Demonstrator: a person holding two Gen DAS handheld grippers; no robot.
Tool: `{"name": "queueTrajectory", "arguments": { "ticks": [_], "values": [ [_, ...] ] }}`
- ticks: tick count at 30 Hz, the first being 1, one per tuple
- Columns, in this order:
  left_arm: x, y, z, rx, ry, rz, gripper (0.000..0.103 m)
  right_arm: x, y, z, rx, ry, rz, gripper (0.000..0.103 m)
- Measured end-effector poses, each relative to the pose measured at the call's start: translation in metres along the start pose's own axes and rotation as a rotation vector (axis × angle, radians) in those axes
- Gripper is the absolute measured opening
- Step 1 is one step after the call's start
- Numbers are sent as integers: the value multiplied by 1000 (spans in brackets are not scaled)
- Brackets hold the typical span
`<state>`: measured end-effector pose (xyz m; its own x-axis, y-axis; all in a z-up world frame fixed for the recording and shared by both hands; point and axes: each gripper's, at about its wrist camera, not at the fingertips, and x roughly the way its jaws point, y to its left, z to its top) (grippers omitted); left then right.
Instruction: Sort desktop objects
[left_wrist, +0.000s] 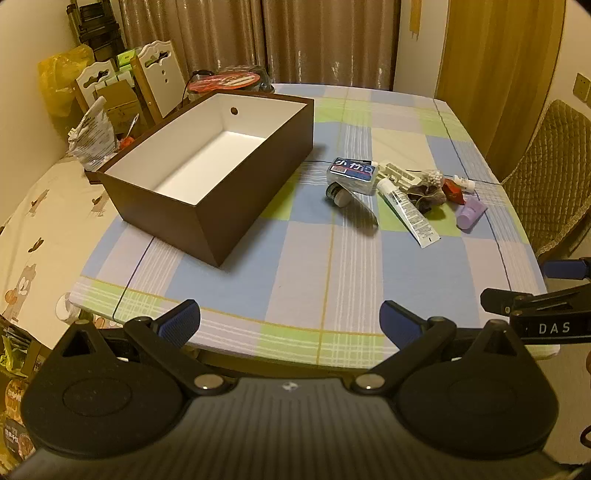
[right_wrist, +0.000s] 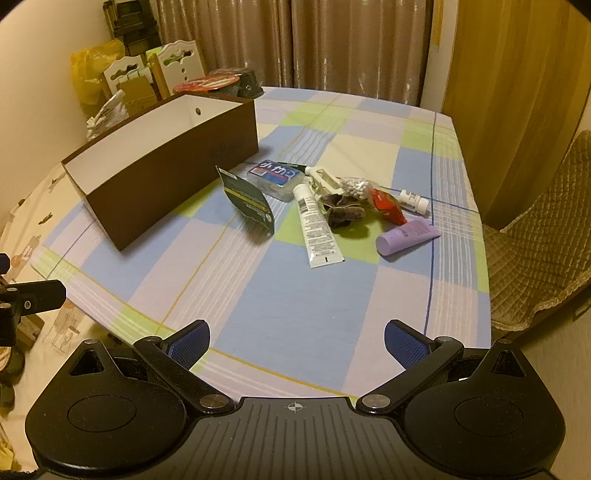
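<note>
A brown box (left_wrist: 236, 206) (right_wrist: 173, 177) with a white inside stands open on the left of the checked tablecloth, with nothing in it that I can see. To its right lies a heap of small items: a clear case with a blue label (left_wrist: 351, 175) (right_wrist: 275, 179), a white tube (left_wrist: 408, 212) (right_wrist: 317, 227), a purple tube (left_wrist: 471, 212) (right_wrist: 406, 236), a dark green packet (right_wrist: 249, 203), a red sachet (right_wrist: 388, 206) and a small white bottle (right_wrist: 413, 201). My left gripper (left_wrist: 290, 321) and right gripper (right_wrist: 297, 341) both hang open over the near table edge, holding nothing.
A quilted chair (right_wrist: 535, 243) stands at the table's right side. Behind the box sit a red-lidded container (left_wrist: 225, 79), white chair backs (left_wrist: 162, 74) and a yellow bag (left_wrist: 61, 79). A cartoon-print cloth (left_wrist: 40, 229) covers the surface on the left.
</note>
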<state>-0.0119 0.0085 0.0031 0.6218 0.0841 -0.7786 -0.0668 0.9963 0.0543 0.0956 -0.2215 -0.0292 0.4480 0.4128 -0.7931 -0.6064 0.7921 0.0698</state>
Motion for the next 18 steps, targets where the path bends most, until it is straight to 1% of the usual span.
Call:
{"name": "queueTrajectory", "arguments": {
  "ticks": [18],
  "values": [
    [0,-2,2,-20,4,17,102,5,-5,7,-34,3,18,103]
  ]
}}
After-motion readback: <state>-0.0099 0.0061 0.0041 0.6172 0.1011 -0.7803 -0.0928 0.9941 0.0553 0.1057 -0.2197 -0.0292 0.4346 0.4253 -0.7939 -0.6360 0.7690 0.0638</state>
